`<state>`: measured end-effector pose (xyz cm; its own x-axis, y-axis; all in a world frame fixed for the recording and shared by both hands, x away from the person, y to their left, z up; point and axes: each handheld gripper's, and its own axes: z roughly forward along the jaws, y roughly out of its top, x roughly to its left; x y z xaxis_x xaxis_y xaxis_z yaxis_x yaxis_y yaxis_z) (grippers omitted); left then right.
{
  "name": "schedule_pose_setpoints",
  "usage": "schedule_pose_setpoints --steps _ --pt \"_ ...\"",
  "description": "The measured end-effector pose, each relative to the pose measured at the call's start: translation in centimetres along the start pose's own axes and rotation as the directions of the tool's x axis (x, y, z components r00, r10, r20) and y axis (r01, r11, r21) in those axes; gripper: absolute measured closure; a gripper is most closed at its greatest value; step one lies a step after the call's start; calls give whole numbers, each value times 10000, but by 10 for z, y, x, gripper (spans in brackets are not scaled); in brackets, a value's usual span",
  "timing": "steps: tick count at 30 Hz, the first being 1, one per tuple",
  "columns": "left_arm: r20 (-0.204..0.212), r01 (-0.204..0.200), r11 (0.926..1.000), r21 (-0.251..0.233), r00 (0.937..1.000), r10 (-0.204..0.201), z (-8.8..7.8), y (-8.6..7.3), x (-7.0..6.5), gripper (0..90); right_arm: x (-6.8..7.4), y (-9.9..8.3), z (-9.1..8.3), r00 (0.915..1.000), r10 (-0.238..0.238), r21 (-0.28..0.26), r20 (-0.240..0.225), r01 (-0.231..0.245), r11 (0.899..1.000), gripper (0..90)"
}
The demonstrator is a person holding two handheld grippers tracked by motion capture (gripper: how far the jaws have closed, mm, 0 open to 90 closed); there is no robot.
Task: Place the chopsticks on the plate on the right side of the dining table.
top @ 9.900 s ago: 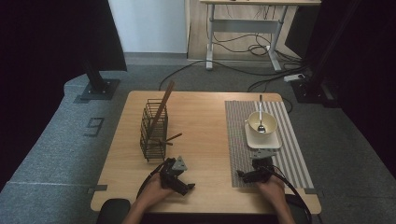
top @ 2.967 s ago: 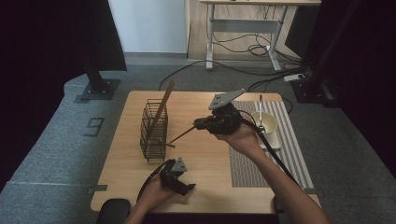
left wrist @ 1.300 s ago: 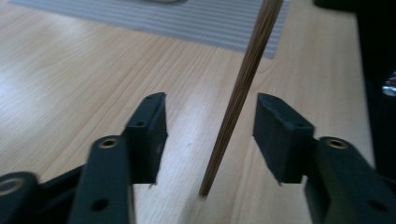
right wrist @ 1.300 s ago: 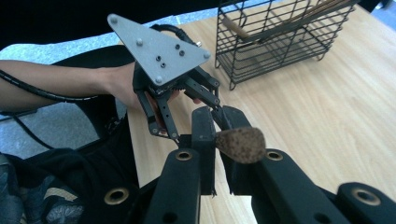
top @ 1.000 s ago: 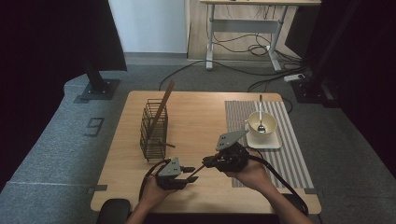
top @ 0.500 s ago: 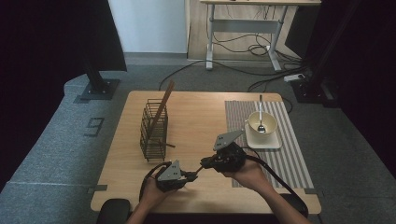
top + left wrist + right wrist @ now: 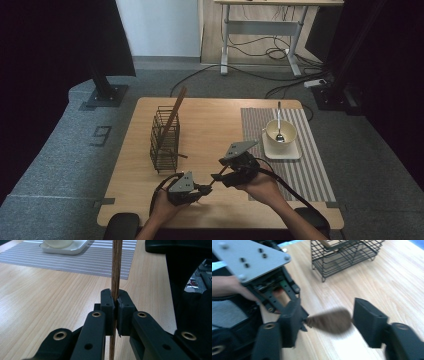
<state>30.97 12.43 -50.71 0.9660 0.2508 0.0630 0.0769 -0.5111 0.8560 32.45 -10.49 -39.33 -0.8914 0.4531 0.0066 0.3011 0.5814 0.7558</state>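
Note:
A wooden utensil (image 7: 212, 182) spans the gap between my two grippers near the table's front edge. My left gripper (image 7: 202, 190) is shut on its thin handle (image 7: 115, 270), and in the left gripper view the pads (image 7: 108, 305) press it from both sides. My right gripper (image 7: 220, 176) faces the left one. Its jaws have just been opening. The utensil's blurred broad end (image 7: 332, 322) lies between the right gripper's (image 7: 329, 315) parted fingers, which stand clear of it.
A black wire basket (image 7: 165, 140) stands at the left of the table with a wooden spatula (image 7: 175, 112) leaning in it. On the striped mat (image 7: 305, 170) at the right, a cup (image 7: 280, 131) with a spoon sits on a white saucer (image 7: 284, 151).
Three seconds ago the right gripper held the utensil up beside the basket. It has since come down to the front edge and met the left gripper. In the last second both hands barely moved.

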Motion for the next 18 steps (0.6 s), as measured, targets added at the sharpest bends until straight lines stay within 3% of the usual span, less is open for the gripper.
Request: schedule_pose_setpoints --steps 3,8,13,18 --pt "7 9 10000 76 10000 -9 1 0 -1 848 5 -1 10 9995 21 -143 322 -16 9999 318" --pt "-20 125 9999 34 9999 -124 -1 -2 1 848 6 -4 22 9953 -46 -151 964 61 9999 309" --pt "56 375 9990 -254 9993 -374 -5 -4 5 848 -2 -5 19 9880 -63 -21 1542 67 10000 285" --pt "-56 431 9989 -198 9991 -432 -8 -6 9 848 -8 -9 11 9796 3 -84 2010 15 10000 272"
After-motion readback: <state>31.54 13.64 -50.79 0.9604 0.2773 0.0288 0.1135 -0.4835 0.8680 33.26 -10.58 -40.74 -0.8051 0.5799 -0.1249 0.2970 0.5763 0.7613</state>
